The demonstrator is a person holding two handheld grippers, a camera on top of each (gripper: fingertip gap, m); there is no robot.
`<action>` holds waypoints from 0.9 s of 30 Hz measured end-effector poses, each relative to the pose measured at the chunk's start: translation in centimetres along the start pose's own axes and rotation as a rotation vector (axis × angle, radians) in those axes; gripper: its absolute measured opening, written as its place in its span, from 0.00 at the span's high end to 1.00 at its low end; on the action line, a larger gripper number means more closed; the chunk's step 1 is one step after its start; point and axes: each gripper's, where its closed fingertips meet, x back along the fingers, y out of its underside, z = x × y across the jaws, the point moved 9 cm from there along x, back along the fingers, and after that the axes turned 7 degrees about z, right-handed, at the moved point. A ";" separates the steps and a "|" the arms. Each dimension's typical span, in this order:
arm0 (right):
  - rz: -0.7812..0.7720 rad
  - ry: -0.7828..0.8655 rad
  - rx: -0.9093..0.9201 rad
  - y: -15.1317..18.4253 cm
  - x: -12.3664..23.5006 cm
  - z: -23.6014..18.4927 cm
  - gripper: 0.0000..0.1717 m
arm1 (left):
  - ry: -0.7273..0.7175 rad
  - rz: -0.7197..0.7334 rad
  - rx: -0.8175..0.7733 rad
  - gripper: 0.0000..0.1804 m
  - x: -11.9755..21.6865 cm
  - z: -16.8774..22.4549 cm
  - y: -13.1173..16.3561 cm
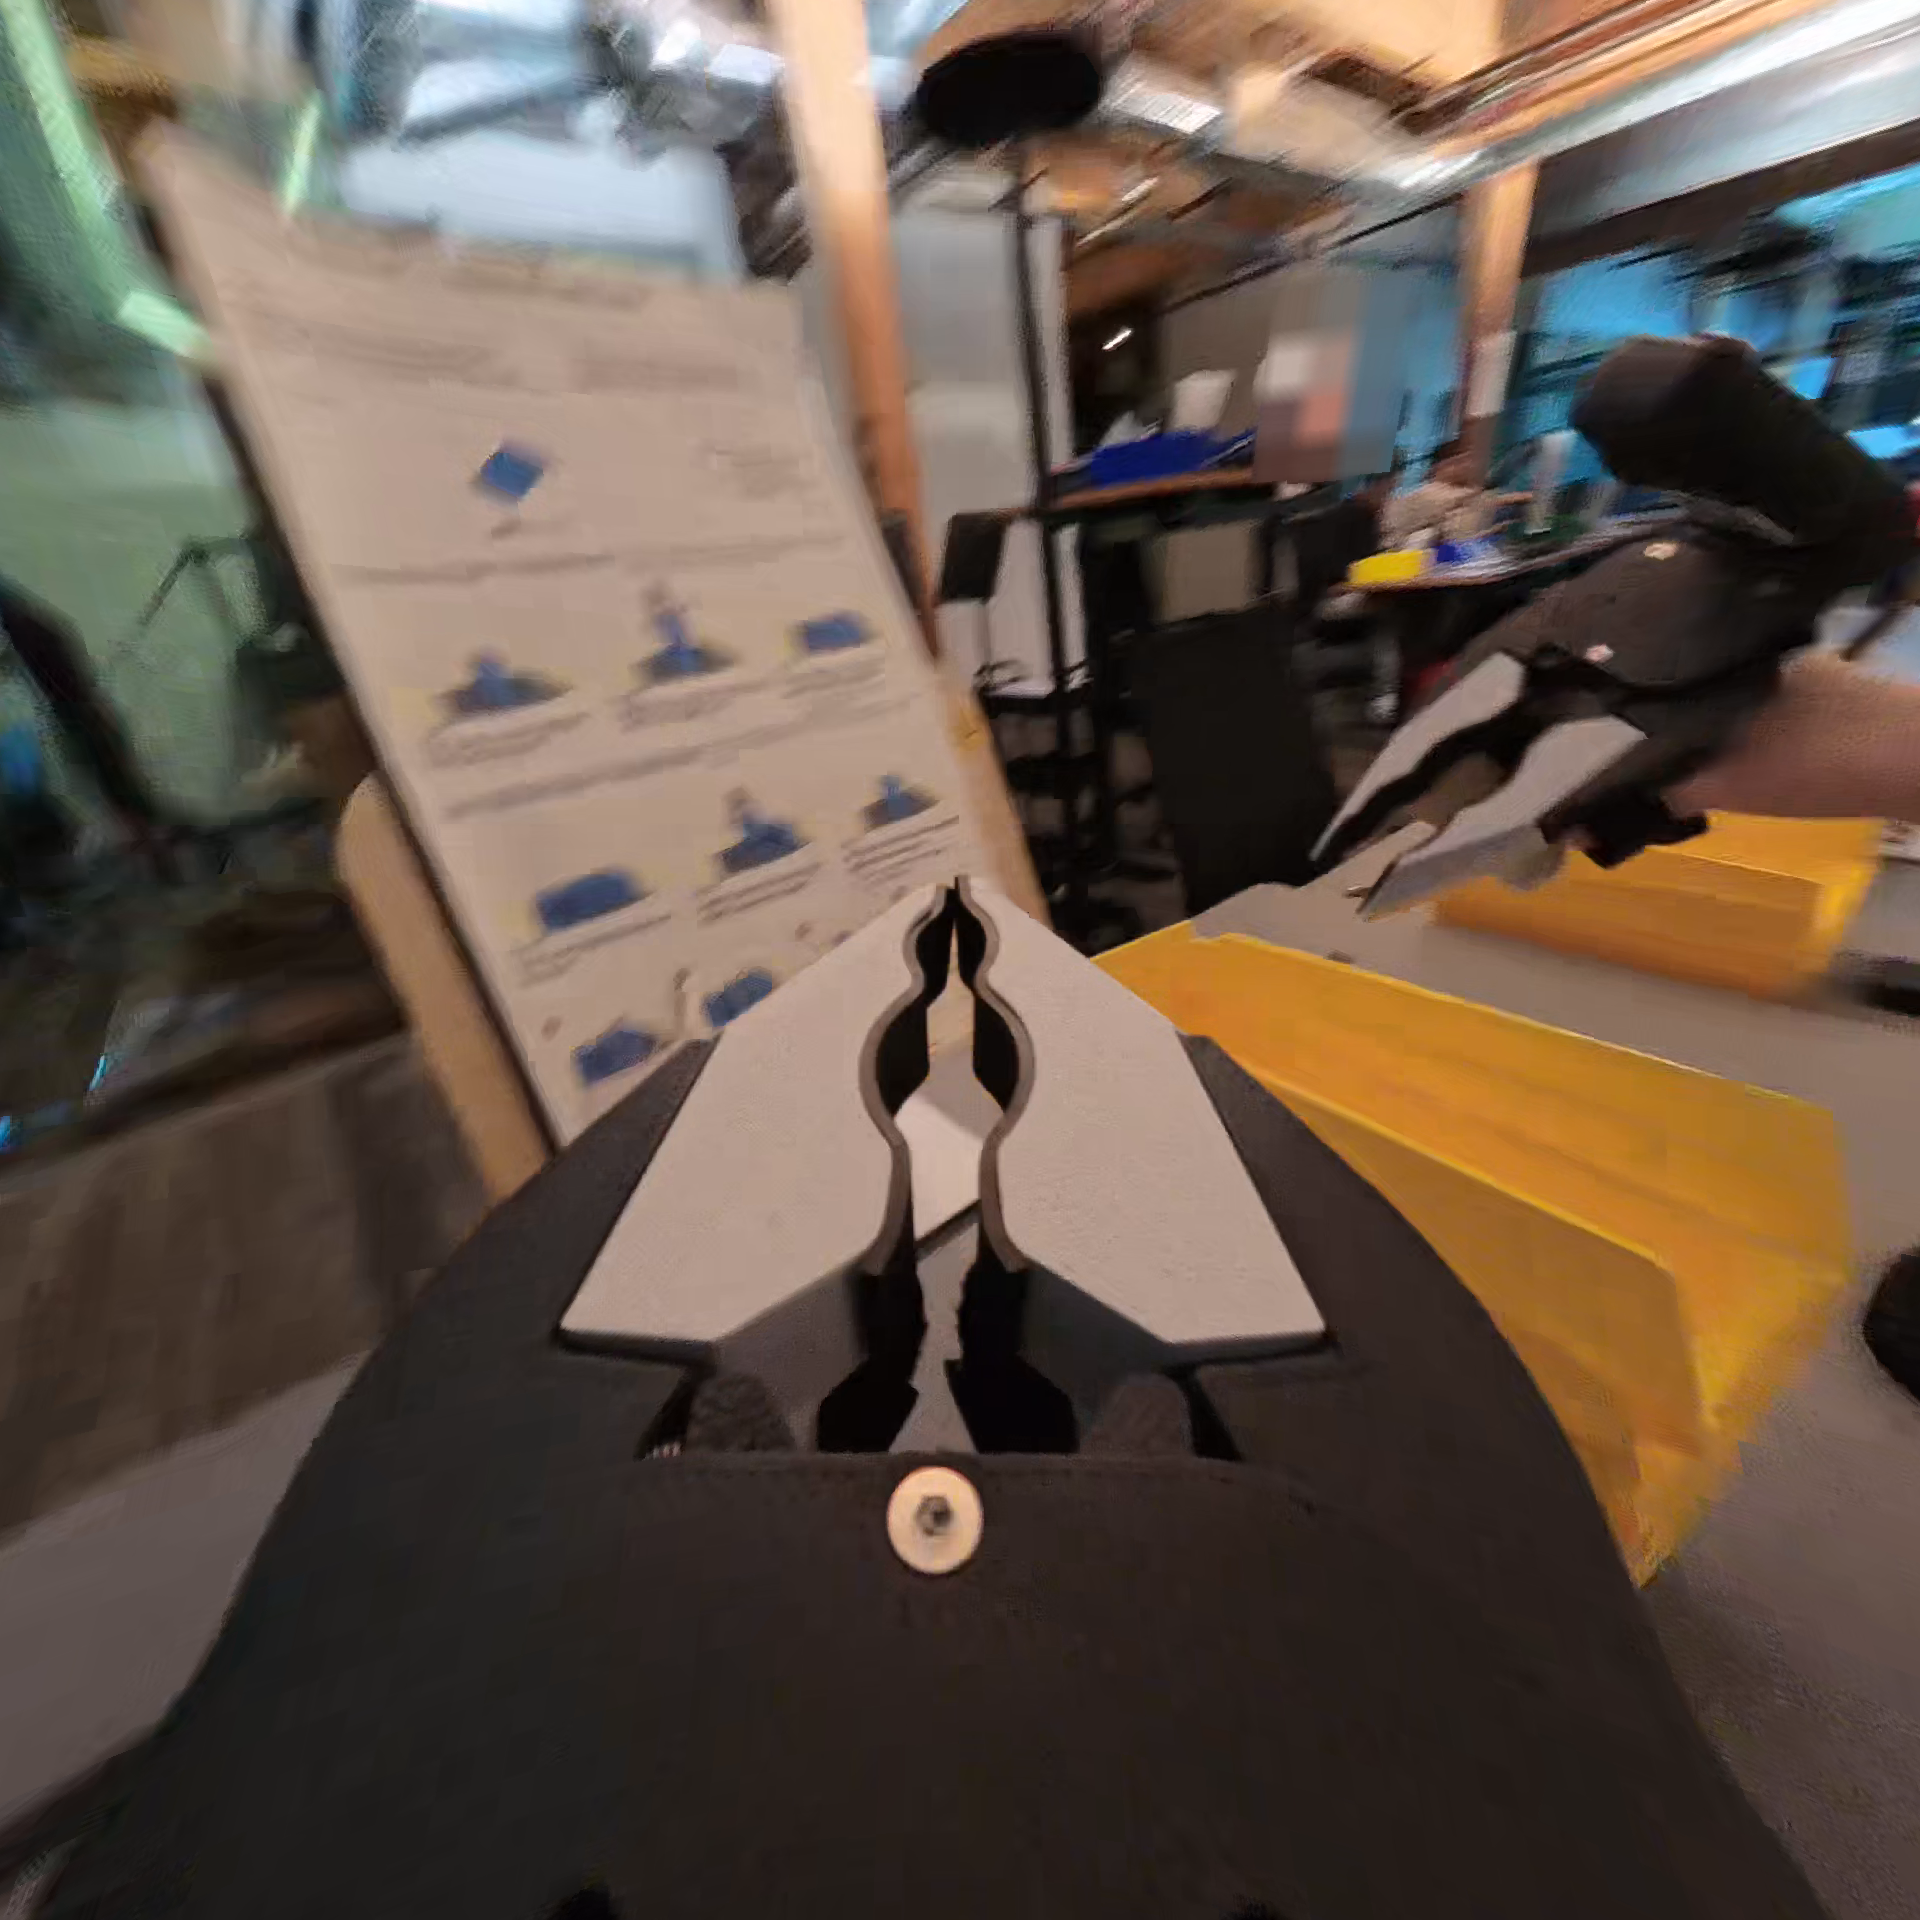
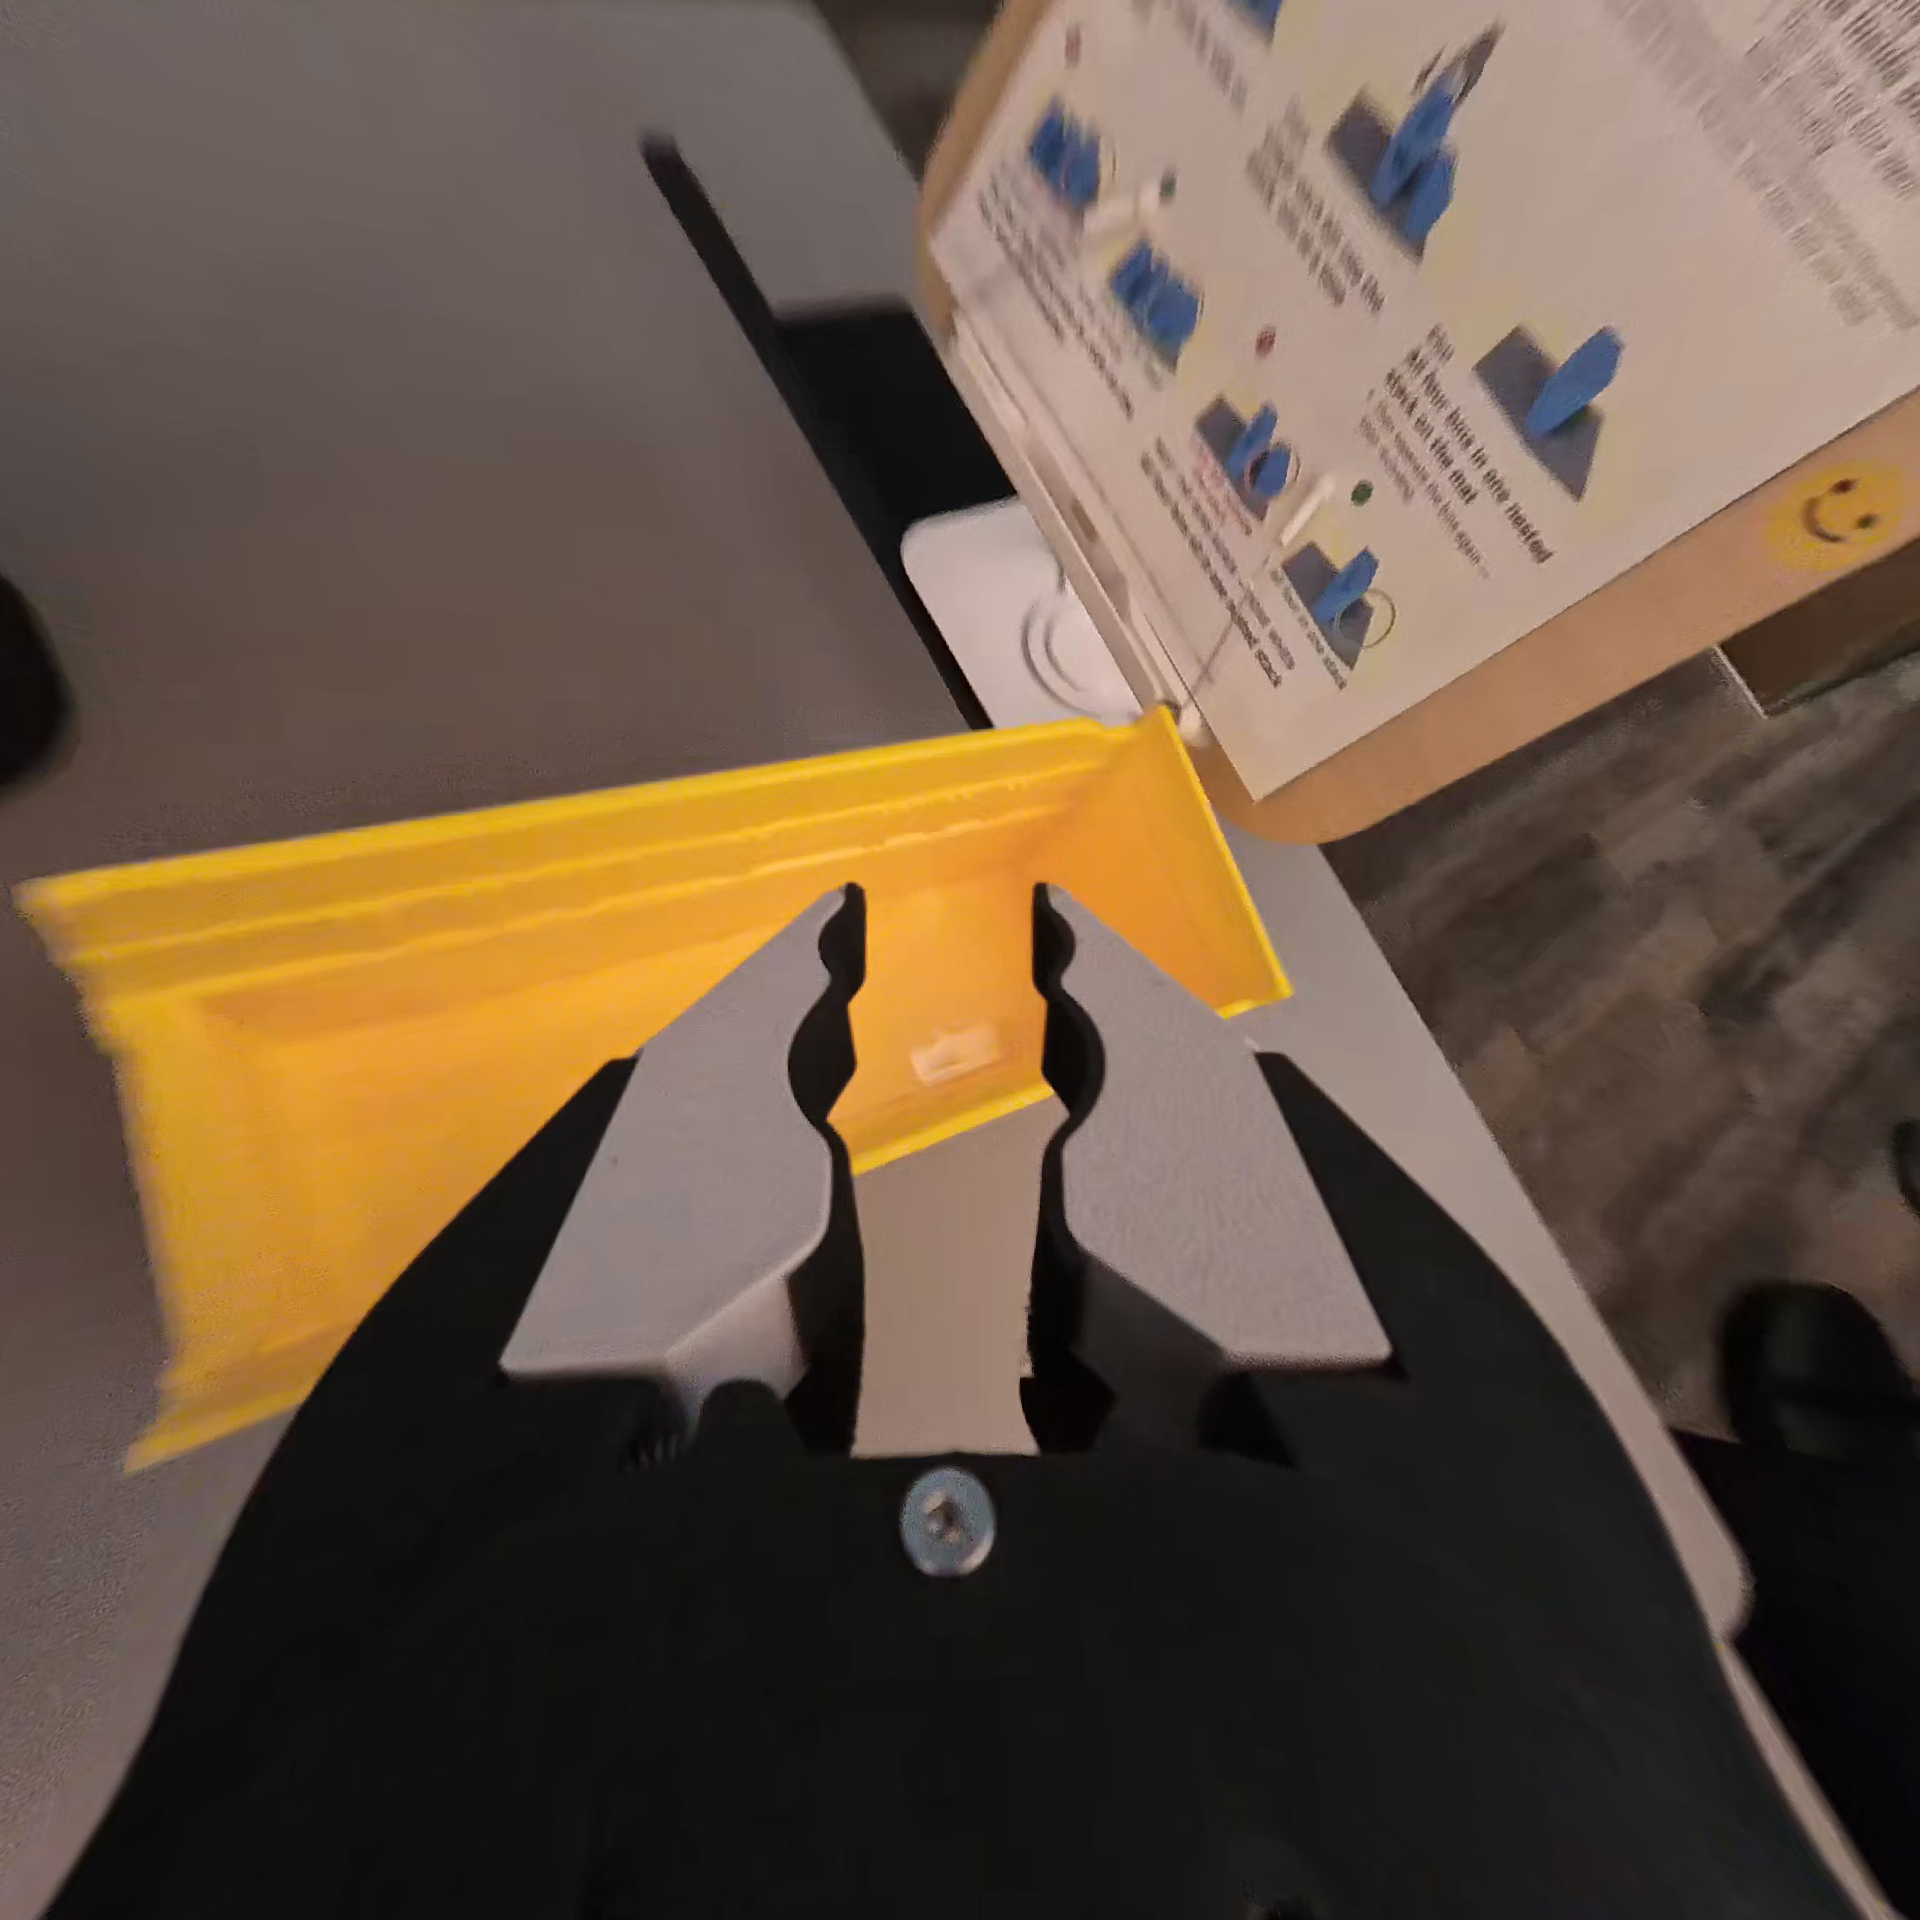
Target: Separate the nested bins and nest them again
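Observation:
My left gripper [image 1: 956, 896] is shut with its fingertips together and nothing between them. It is raised and points at a poster board. A yellow bin [image 1: 1455, 1195] lies on the grey table [image 1: 1766, 1662] just to its right, and a second yellow bin [image 1: 1662, 904] lies farther back. My right gripper [image 2: 945, 896] is open and holds nothing. It hovers over a nested stack of yellow bins [image 2: 520, 987], whose inside shows between its fingers. In the left wrist view the right gripper [image 1: 1345, 883] hangs above the table with its fingers apart.
A cardboard-backed poster board [image 1: 582, 623] stands at the table's far edge and also shows in the right wrist view [image 2: 1403, 364]. A white flat object [image 2: 997, 603] lies beside it. The table edge [image 2: 1455, 1195] drops to the floor on the right. A hand [image 1: 1849, 748] holds the right gripper.

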 end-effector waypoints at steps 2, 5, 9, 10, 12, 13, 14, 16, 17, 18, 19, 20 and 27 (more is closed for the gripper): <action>-0.119 0.020 0.080 0.1 -3.3 1.3 0.84 | 0.054 0.012 0.094 1.00 0.3 -1.1 0.0; -0.288 0.081 0.221 0.5 -7.5 3.6 0.84 | 0.201 0.084 0.269 1.00 0.8 -1.2 -0.6; -0.461 0.093 0.248 1.3 -11.0 6.1 0.80 | 0.223 0.087 0.297 1.00 1.5 -1.6 -0.8; -0.487 0.088 0.233 1.6 -11.6 6.6 0.77 | 0.205 0.084 0.289 1.00 1.6 -1.8 -0.8; -0.557 0.084 0.211 2.4 -12.5 7.4 0.75 | 0.184 0.094 0.287 1.00 1.7 -2.3 -0.8; -0.589 0.115 0.238 2.6 -12.6 7.9 0.78 | 0.184 0.099 0.302 1.00 1.7 -2.4 -0.7; -0.589 0.062 0.229 2.6 -12.7 7.7 0.88 | 0.192 0.102 0.326 1.00 1.7 -2.5 -0.7; -0.612 0.048 0.233 2.2 -12.8 7.8 0.90 | 0.216 0.110 0.373 1.00 1.6 -2.6 -0.6; -0.621 0.046 0.246 2.0 -12.7 7.8 0.91 | 0.216 0.110 0.392 1.00 1.5 -2.7 -0.5; -0.629 0.044 0.258 1.8 -12.7 7.9 0.91 | 0.209 0.104 0.405 1.00 1.4 -2.8 -0.4; -0.636 0.043 0.261 1.6 -12.6 7.9 0.91 | 0.204 0.096 0.405 1.00 1.4 -2.9 -0.3; -0.636 0.041 0.262 1.3 -12.5 7.9 0.91 | 0.204 0.090 0.398 1.00 1.4 -2.9 -0.2; -0.683 0.091 0.258 1.7 -12.8 7.3 0.85 | 0.223 0.070 0.409 1.00 1.2 -2.6 -0.1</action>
